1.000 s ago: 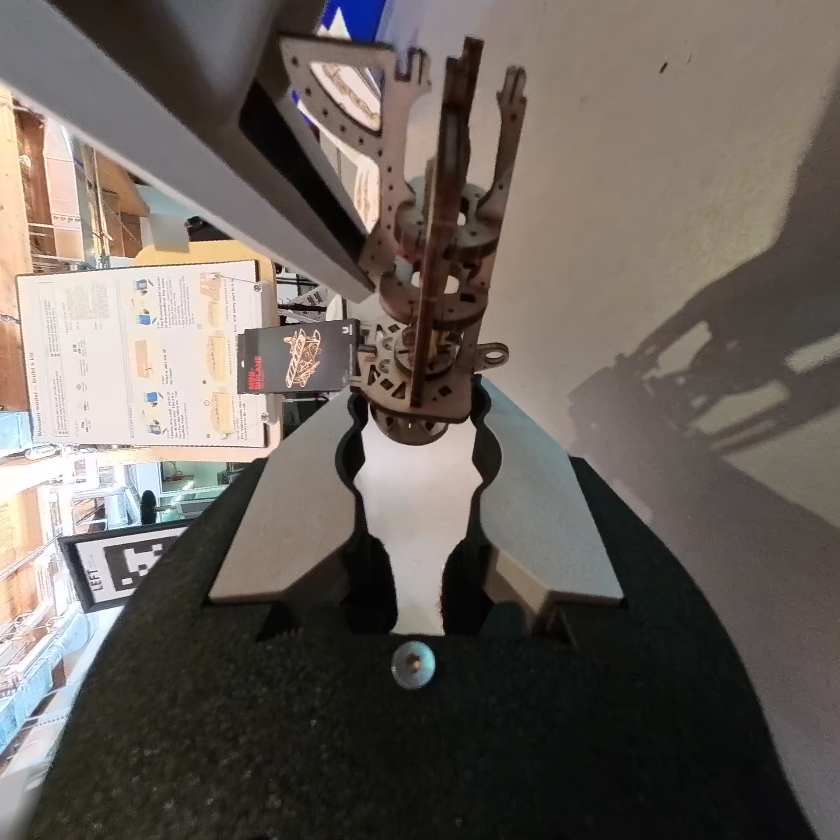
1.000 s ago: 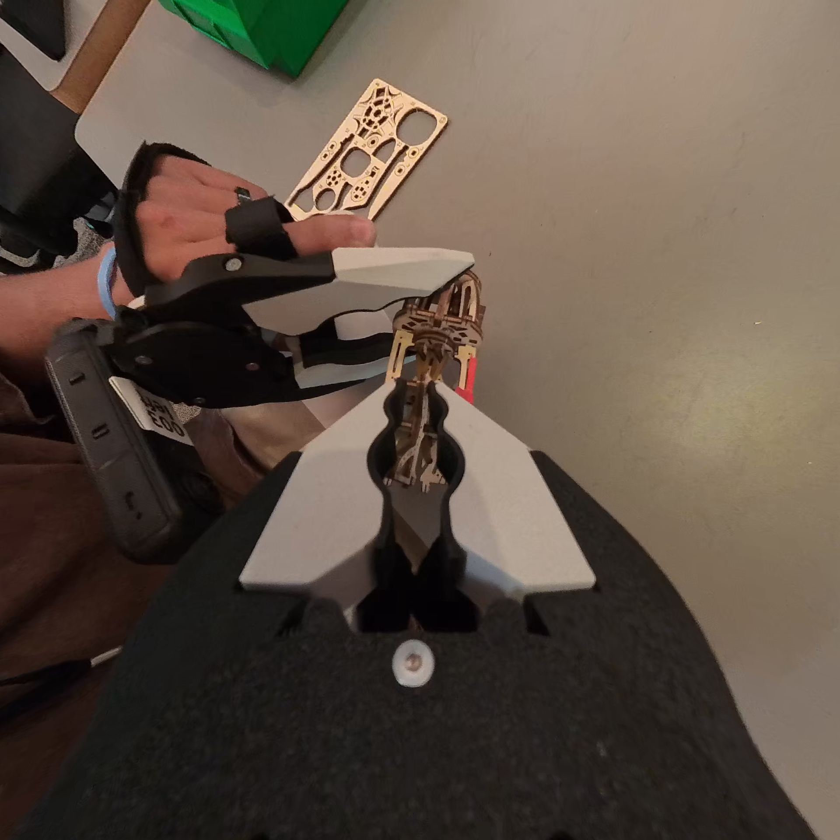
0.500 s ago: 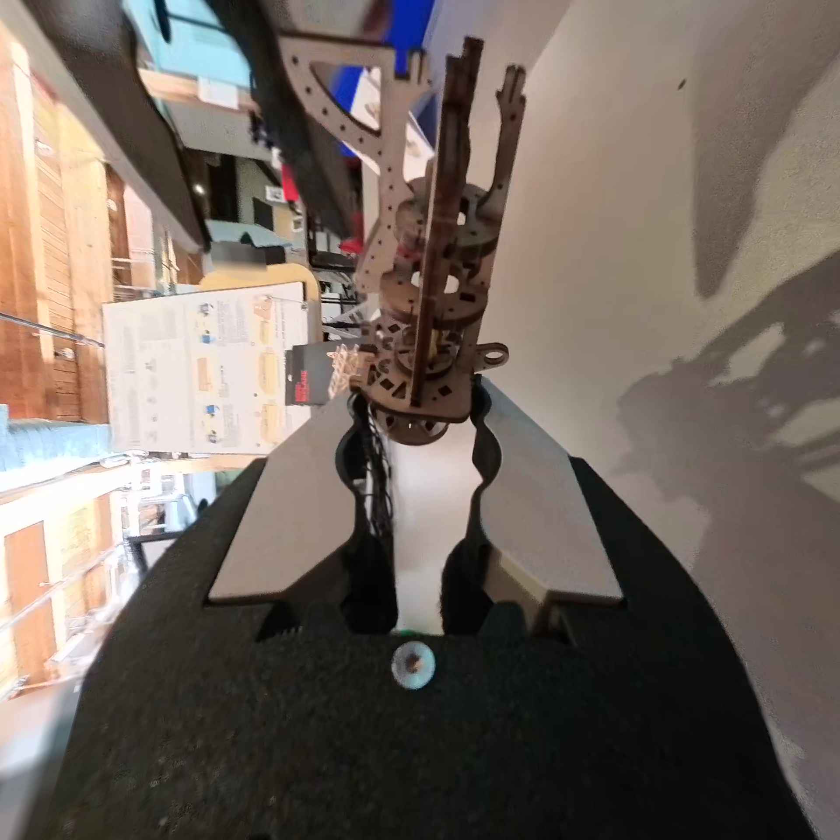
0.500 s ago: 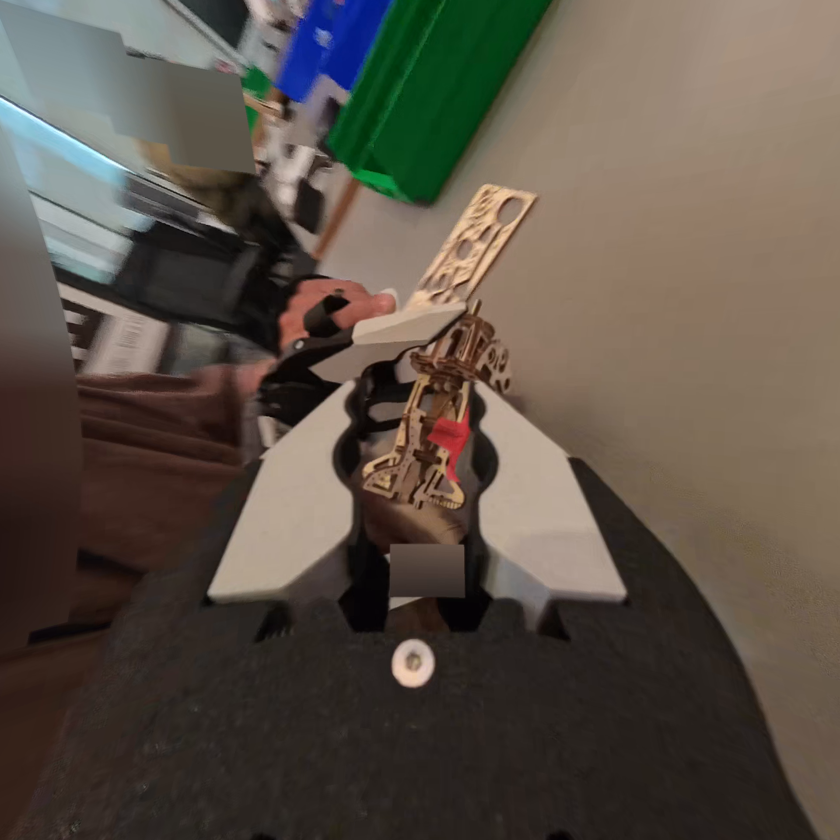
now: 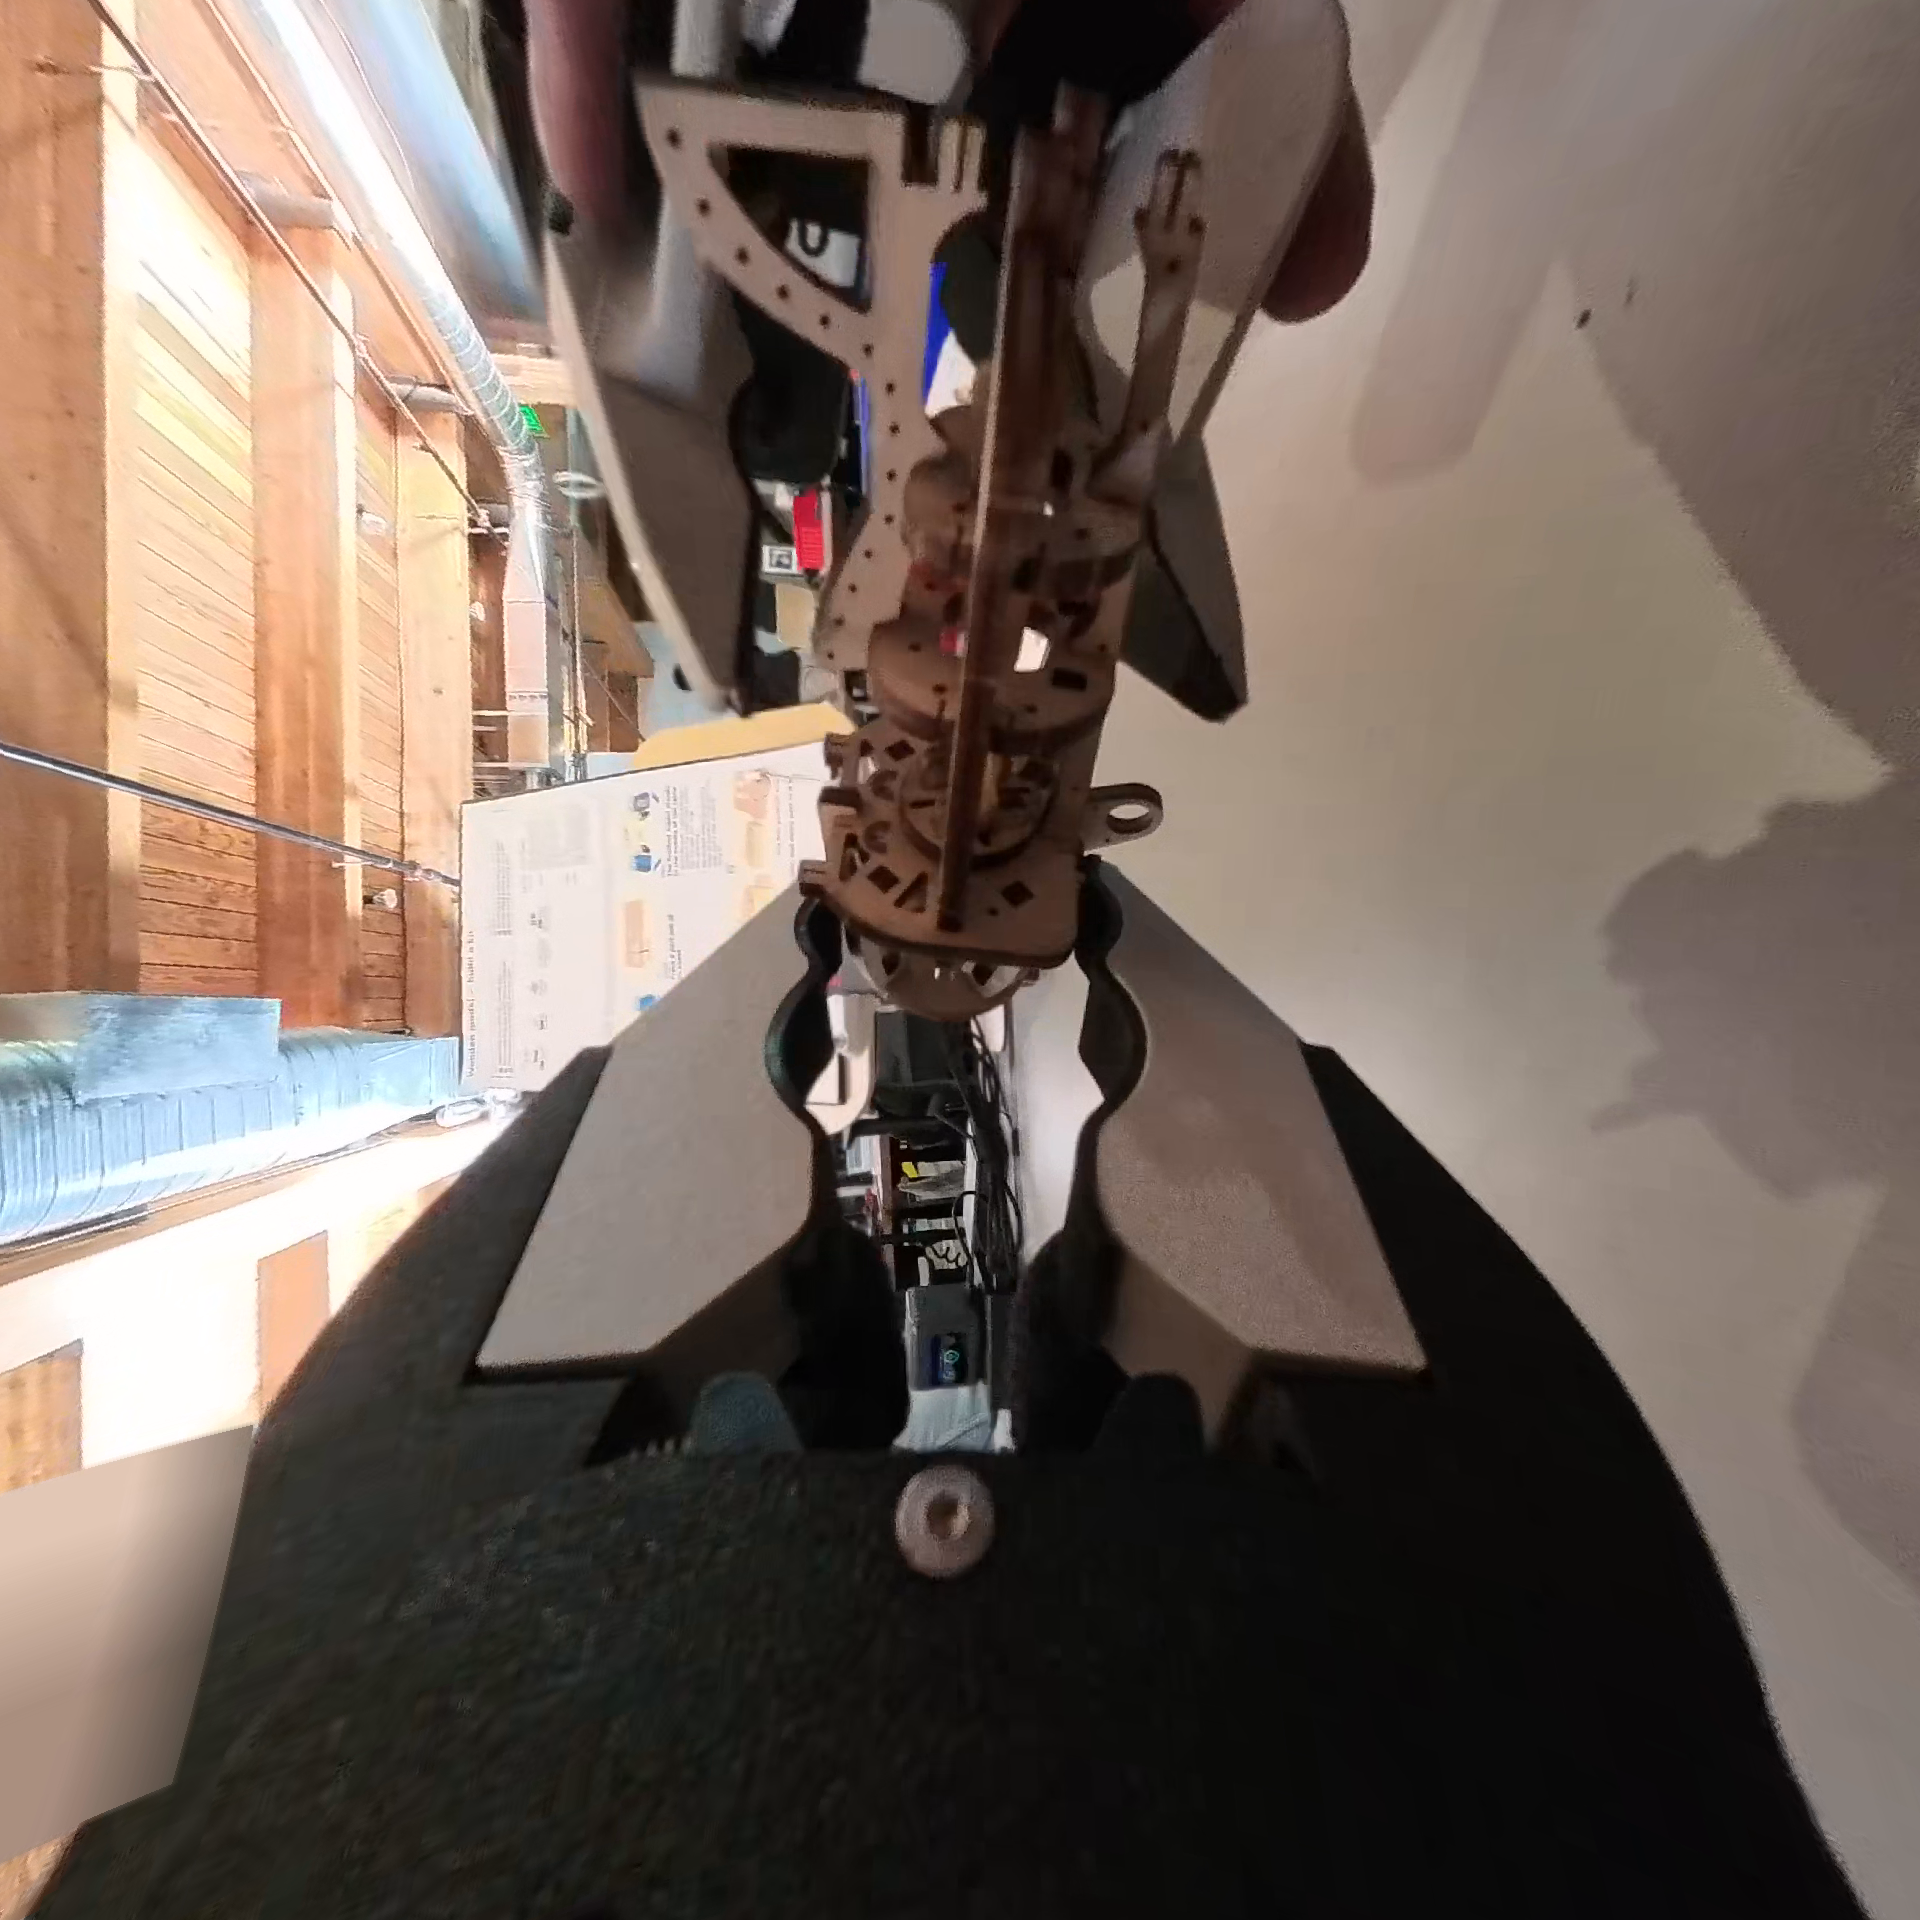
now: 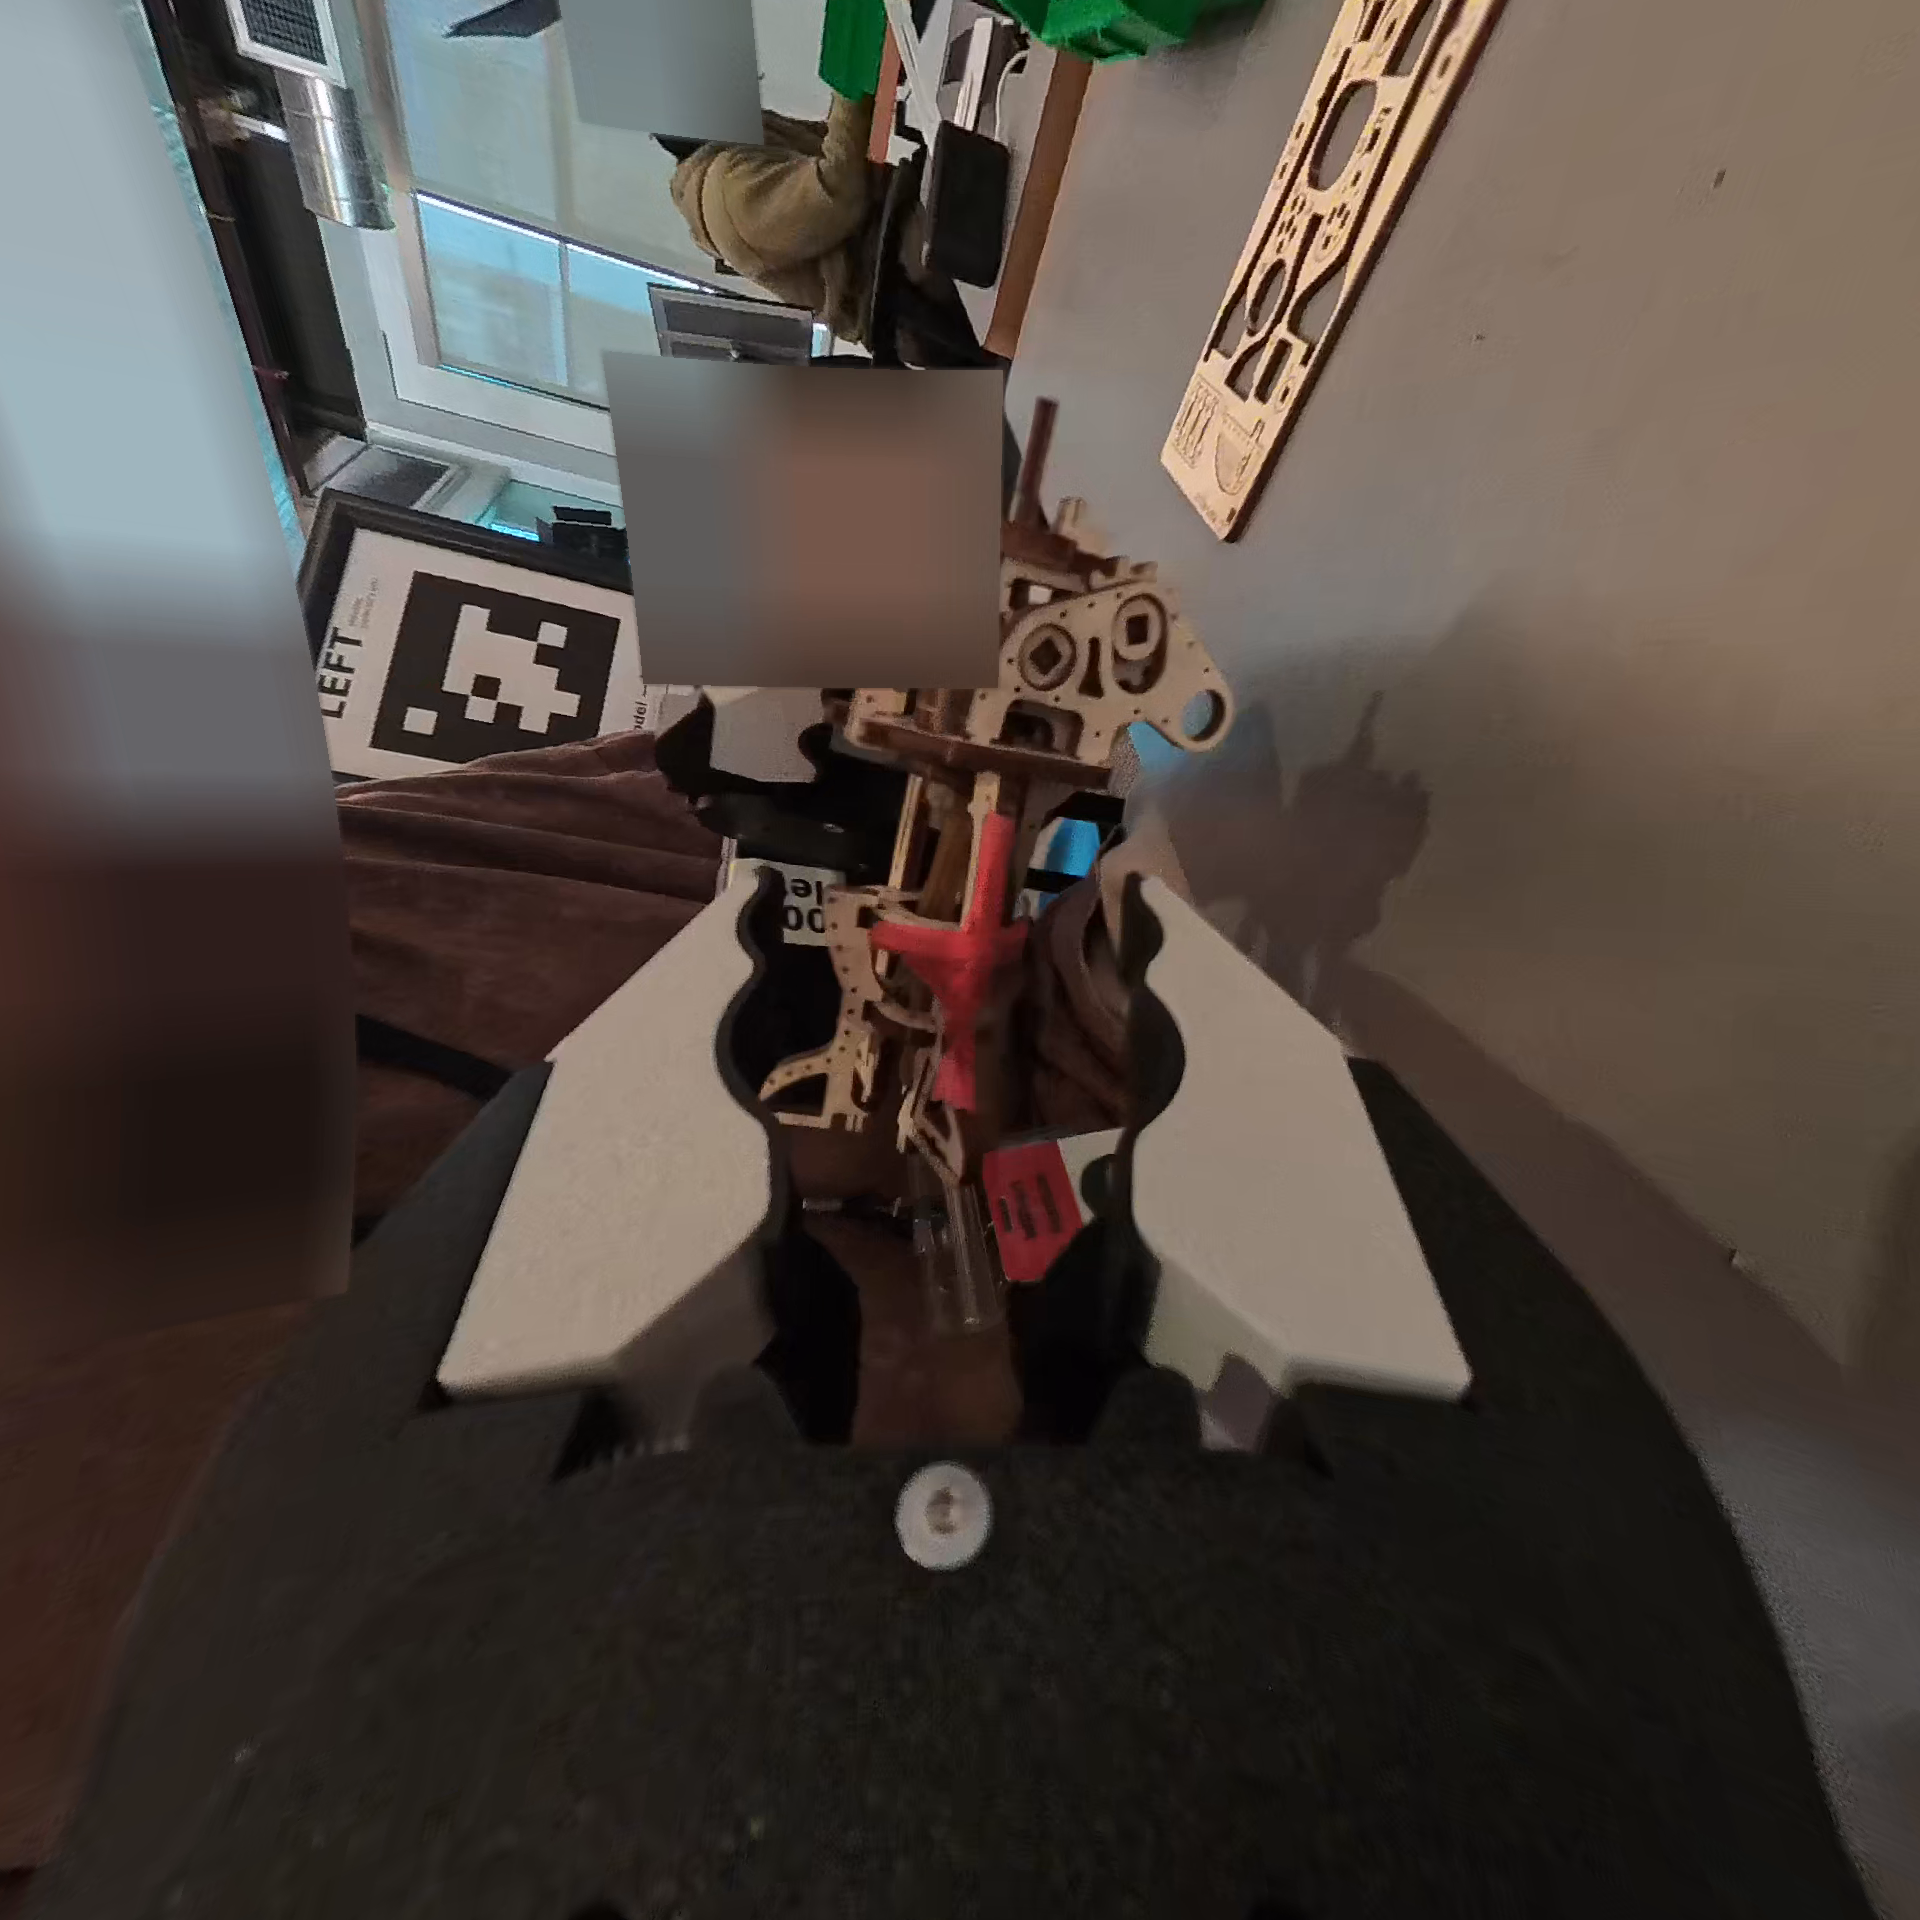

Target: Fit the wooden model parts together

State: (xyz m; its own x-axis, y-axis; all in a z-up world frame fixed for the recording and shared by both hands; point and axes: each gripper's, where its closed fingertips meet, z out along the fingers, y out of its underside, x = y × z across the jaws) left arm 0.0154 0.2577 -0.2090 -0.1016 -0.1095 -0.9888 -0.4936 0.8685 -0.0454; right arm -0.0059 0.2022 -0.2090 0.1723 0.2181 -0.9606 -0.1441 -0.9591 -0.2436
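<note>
My left gripper (image 5: 945,914) is shut on the base of the wooden model (image 5: 977,665), which points away from it, held above the table. The right gripper's grey fingers (image 5: 665,499) flank the model's far end in this view. In the right wrist view, my right gripper (image 6: 935,899) is open wide. The model (image 6: 1091,665), with a red part (image 6: 971,956) on it, lies between the fingers without touching either one. A finger (image 6: 758,743) of the left gripper shows behind the model.
A wooden part sheet (image 6: 1340,239) lies on the grey table (image 6: 1662,727). A green box (image 6: 1039,21) stands at the table's far end. A person sits in the background. An instruction sheet (image 5: 623,914) stands behind the left gripper.
My right gripper was shut on the model's end and has opened wide, letting go. Both views have swung round. The left gripper still holds the model.
</note>
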